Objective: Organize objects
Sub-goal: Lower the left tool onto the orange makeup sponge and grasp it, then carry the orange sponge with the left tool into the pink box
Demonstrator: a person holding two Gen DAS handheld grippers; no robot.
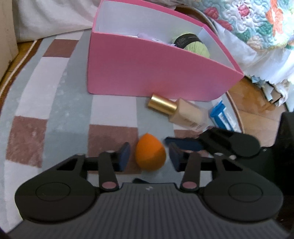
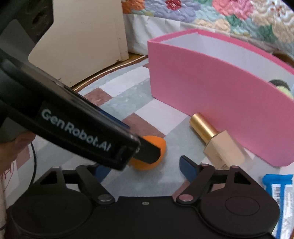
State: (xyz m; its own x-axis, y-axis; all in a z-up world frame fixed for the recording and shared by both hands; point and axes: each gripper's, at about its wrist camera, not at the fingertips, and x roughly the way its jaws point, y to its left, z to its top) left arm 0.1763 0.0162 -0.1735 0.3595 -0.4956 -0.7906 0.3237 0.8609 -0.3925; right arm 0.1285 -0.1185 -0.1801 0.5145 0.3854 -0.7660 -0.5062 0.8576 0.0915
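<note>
An orange makeup sponge (image 1: pixel 149 155) lies on the checked rug, between the open fingers of my left gripper (image 1: pixel 148 158); the pads stand close beside it with small gaps. It also shows in the right wrist view (image 2: pixel 156 145), partly hidden by the left gripper's body. A foundation bottle with a gold cap (image 1: pixel 180 113) lies against the pink box (image 1: pixel 147 69), and shows in the right wrist view (image 2: pixel 218 145). My right gripper (image 2: pixel 145 168) is open and empty, just right of the sponge. The box (image 2: pixel 211 95) holds green yarn (image 1: pixel 194 44).
A blue and white packet (image 1: pixel 220 115) lies right of the bottle, also in the right wrist view (image 2: pixel 279 191). A quilted bed (image 2: pixel 202 12) stands behind the box. A cream furniture panel (image 2: pixel 82 40) stands at the rug's far left edge.
</note>
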